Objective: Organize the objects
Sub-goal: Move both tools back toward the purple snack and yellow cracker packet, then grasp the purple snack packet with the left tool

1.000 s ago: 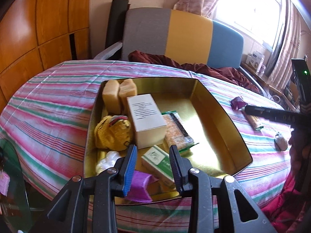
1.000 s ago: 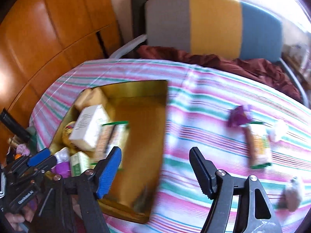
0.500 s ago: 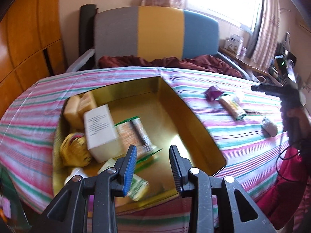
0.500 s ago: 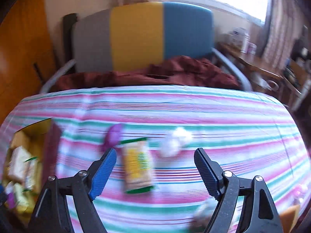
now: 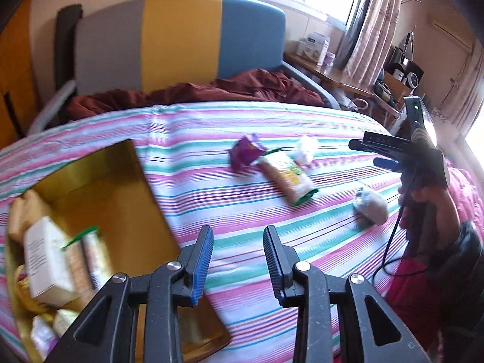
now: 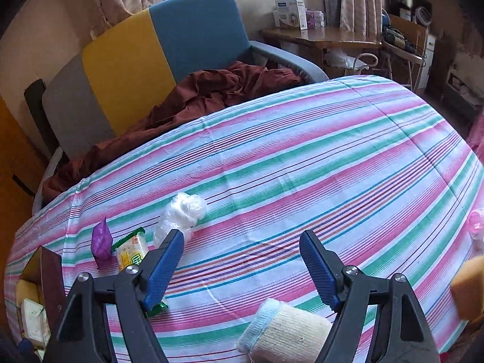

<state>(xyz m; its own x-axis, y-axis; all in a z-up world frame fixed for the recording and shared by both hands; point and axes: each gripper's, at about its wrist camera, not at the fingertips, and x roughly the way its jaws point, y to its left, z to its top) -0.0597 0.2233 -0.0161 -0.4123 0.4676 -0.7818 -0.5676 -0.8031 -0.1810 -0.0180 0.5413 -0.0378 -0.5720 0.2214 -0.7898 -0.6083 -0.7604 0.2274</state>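
Jaws first: in the left wrist view our left gripper [image 5: 237,257] has its pads narrowly apart with nothing between them, over the striped tablecloth [image 5: 302,121]. Our right gripper [image 6: 242,260] stands much wider and its jaws are closing; no pad presses on anything. In the left view that same tool shows at three o'clock, gripped by our right hand [image 5: 423,199].

In the left wrist view we find the gold tray [image 5: 142,181] at eight o'clock, already holding a white box [image 5: 45,260] and several blurred packets. The loose things lie well apart from the tray, toward one and two o'clock:
- a purple packet [image 5: 245,152], touching the end of the cracker packet
- a cracker packet [image 5: 287,178], lying flat
- a white plastic wad [image 5: 305,149], just beside the crackers
- a knit roll [image 5: 370,207], alone near our right hand

In the right wrist view the knit roll [image 6: 287,329] lies at six o'clock, below and between the open fingers, untouched. The purple packet [image 6: 101,240], crackers [image 6: 131,249] and wad [image 6: 184,208] sit at nine to ten o'clock, partly behind the left finger. The tray corner [image 6: 50,272] shows at eight o'clock, and an orange sponge [image 6: 467,287] at four o'clock.
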